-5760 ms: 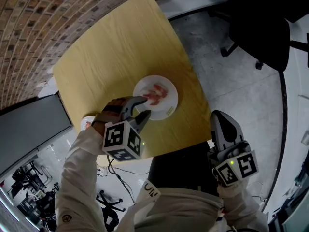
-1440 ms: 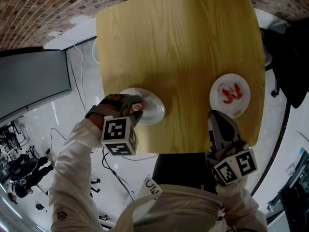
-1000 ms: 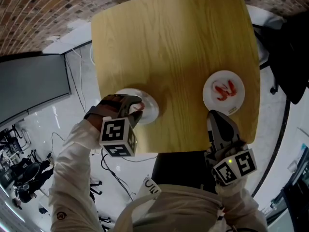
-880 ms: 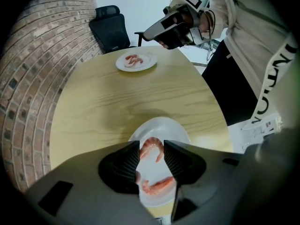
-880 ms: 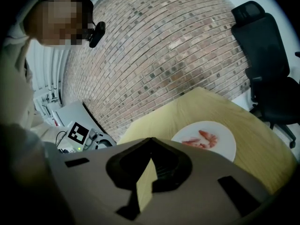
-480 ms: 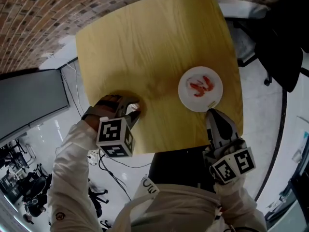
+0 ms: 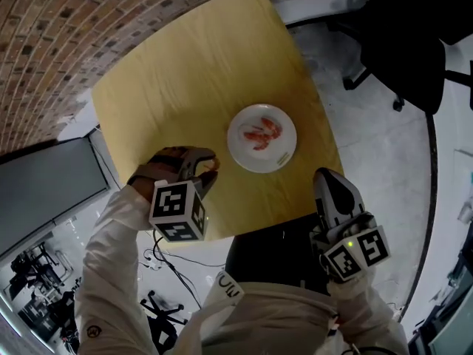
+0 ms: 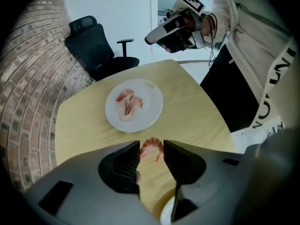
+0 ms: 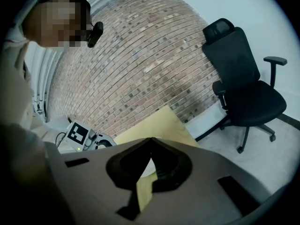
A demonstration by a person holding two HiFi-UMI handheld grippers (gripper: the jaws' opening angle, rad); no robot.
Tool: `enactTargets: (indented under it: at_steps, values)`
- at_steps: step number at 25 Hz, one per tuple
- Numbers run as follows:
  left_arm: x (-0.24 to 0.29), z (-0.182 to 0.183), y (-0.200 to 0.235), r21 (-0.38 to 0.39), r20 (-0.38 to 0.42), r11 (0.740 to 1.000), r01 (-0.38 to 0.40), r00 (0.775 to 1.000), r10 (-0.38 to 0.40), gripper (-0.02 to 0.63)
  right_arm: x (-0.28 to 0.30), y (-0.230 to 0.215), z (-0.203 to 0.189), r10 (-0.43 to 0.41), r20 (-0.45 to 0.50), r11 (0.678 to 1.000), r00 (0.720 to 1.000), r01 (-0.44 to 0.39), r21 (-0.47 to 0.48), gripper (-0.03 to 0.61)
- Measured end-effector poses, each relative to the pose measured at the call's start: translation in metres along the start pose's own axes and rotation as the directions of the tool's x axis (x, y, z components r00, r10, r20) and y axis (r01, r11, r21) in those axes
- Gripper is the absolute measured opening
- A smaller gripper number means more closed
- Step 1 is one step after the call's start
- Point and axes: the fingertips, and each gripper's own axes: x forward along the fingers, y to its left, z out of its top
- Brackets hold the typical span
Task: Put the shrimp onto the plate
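Observation:
A white plate (image 7: 261, 137) (image 8: 134, 104) with two or three pink shrimp (image 7: 262, 132) (image 8: 129, 102) on it sits on the yellow table (image 7: 177, 72). My left gripper (image 7: 209, 170) (image 8: 151, 146) hovers over the table just short of that plate, pointing down. It is shut on a curled pink shrimp (image 8: 151, 149), pinched between the ribbed pads. My right gripper (image 7: 331, 191) (image 9: 150, 139) hangs by the table's near edge with its jaws shut and nothing in them.
The rim of a second white plate (image 8: 166, 214) shows under my left gripper. A black office chair (image 7: 414, 43) (image 9: 243, 88) stands on the floor past the table's right side. A brick wall (image 7: 44, 21) runs behind, and a grey panel (image 7: 44, 191) stands at the left.
My left gripper has carried the shrimp off the plate near the table's left edge and toward the plate with shrimp. The right gripper stays shut near the table's front edge.

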Motion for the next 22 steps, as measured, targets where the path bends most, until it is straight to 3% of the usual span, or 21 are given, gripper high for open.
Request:
enactTargets:
  at_steps: [10,22]
  values:
    - [0.022,0.059,0.019,0.067,0.003,0.998,0.021,1.0,-0.021,0.161,-0.034,-0.055,0.014,-0.066,0.03,0.997,0.997,0.064,0.046,0.025]
    - [0.038,0.074,0.025,0.063,-0.001,0.997,0.049,0.999,-0.049,0.16,-0.04,-0.078,0.017,-0.078,0.027,0.995,0.997,0.076,0.066,0.025]
